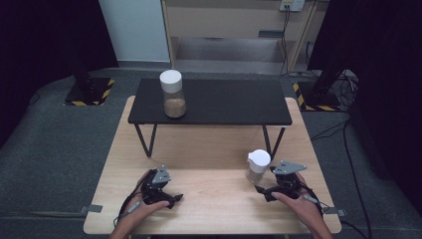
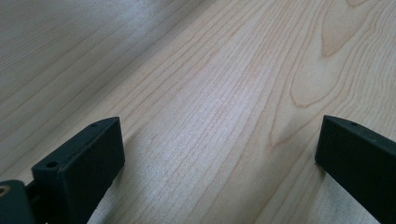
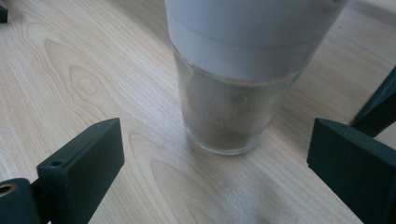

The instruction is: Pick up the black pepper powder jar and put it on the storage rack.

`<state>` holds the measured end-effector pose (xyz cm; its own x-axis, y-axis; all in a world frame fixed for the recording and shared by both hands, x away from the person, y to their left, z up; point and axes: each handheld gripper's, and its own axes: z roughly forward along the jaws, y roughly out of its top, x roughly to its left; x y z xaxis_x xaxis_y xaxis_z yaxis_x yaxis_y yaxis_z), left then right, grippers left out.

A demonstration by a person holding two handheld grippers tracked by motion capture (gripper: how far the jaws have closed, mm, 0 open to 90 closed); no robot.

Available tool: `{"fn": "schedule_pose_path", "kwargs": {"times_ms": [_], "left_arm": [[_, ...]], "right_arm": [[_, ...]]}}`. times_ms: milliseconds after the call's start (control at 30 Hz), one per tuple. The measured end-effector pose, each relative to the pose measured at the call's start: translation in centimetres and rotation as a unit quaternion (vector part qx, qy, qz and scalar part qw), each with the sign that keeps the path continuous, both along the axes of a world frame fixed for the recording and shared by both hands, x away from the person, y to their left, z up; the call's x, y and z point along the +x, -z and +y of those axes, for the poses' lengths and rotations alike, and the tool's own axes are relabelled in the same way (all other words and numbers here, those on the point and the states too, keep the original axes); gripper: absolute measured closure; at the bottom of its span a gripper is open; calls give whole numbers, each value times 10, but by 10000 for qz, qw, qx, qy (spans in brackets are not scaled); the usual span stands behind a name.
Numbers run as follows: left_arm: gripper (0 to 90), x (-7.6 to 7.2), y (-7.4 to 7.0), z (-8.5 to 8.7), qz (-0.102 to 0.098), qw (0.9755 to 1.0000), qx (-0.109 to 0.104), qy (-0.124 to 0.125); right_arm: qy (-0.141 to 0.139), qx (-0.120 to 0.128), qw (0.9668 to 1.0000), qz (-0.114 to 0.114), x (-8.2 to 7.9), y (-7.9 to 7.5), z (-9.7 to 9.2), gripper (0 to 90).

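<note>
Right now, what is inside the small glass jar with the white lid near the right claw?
The small glass jar holds brownish powder in its lower part. Its white lid covers the top, hiding anything higher up.

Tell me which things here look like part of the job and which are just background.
Likely in the job:
small jar on the wooden table, in front of the open right tool
bigger jar on the black shelf
open left tool

Just background:
cabinet
floor cables

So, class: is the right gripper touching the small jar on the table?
Apart. In the right gripper view, the right gripper has its jaws spread wide, with bare table showing between each jaw and the small jar.
</note>
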<state>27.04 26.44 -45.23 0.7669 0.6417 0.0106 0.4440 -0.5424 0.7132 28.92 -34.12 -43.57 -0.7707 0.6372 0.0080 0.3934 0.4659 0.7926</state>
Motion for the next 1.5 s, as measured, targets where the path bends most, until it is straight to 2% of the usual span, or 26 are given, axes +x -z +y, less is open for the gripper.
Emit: {"fn": "schedule_pose_path", "kwargs": {"times_ms": [367, 867, 1500], "left_arm": [[0, 0, 0, 0, 0, 10000, -6, 6], [0, 0, 0, 0, 0, 10000, -5, 7], [0, 0, 0, 0, 0, 10000, -5, 7]], "right_arm": [[80, 8, 10000, -4, 3, -5, 4, 46], [36, 27, 10000, -52, 8, -8, 8, 47], [68, 203, 9998, -40, 14, -10, 10, 77]]}}
